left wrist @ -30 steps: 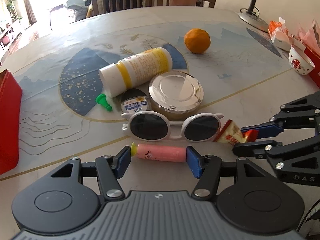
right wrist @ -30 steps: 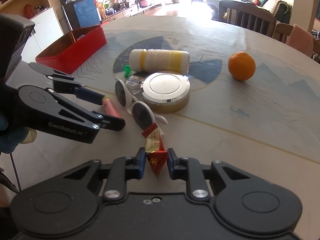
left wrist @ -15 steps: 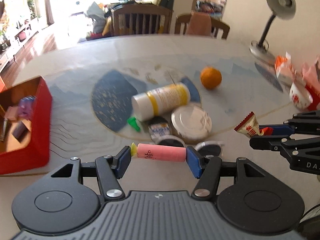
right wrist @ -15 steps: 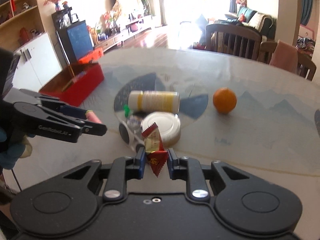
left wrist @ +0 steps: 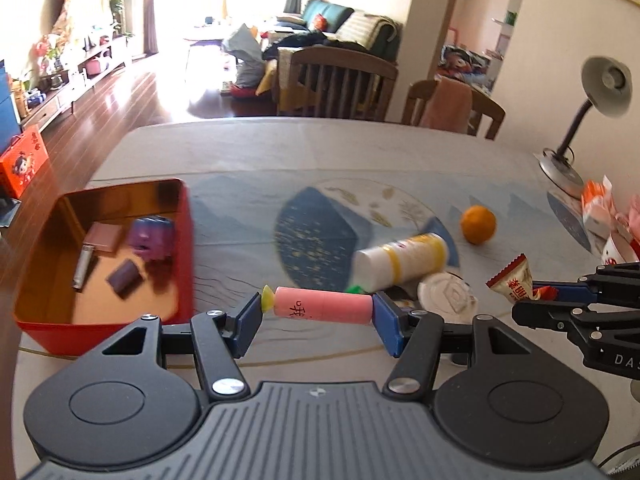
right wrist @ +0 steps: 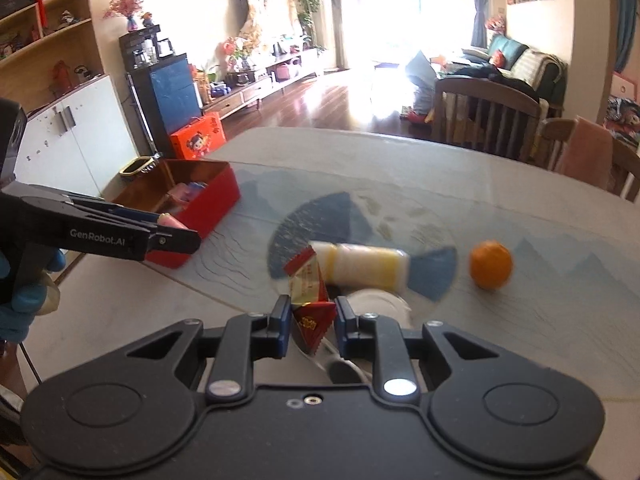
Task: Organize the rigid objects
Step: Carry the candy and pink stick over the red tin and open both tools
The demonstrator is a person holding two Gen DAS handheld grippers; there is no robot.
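We've got our left gripper (left wrist: 318, 312) clamped end to end on a pink tube (left wrist: 322, 305) with a small yellow-green cap, the blue pads (left wrist: 250, 320) pressing on both ends, and the tube sits crosswise in the air above the table (left wrist: 240, 152). Over on the other side our right gripper (right wrist: 308, 320) is pinched tight on a red and cream snack packet (right wrist: 310, 292), the packet's crimped top sticking up past the fingers. From the left camera we see that packet (left wrist: 514, 278) off to the right, poking out of the right gripper's tips (left wrist: 532, 300). Just beyond the tube lies a white bottle with yellow bands (left wrist: 400, 262), on its side, blurred, and beside it a round silver-lidded tin (left wrist: 446, 294); a green bit shows at the bottle's near end, too blurred to tell. Further back and right sits an orange (left wrist: 478, 224), apart from the rest. To the left stands the open red box (left wrist: 186, 240), already holding a purple block (left wrist: 152, 238), a pink flat case (left wrist: 104, 236), a silver stick (left wrist: 82, 268) and a dark small slab (left wrist: 125, 276). From the right camera the left gripper (right wrist: 176, 230) hangs near the box (right wrist: 204, 208), pink tube (right wrist: 170, 221) peeking out, a blue-gloved hand (right wrist: 24, 300) behind it. A desk lamp (left wrist: 588, 112) stands at the far right edge.
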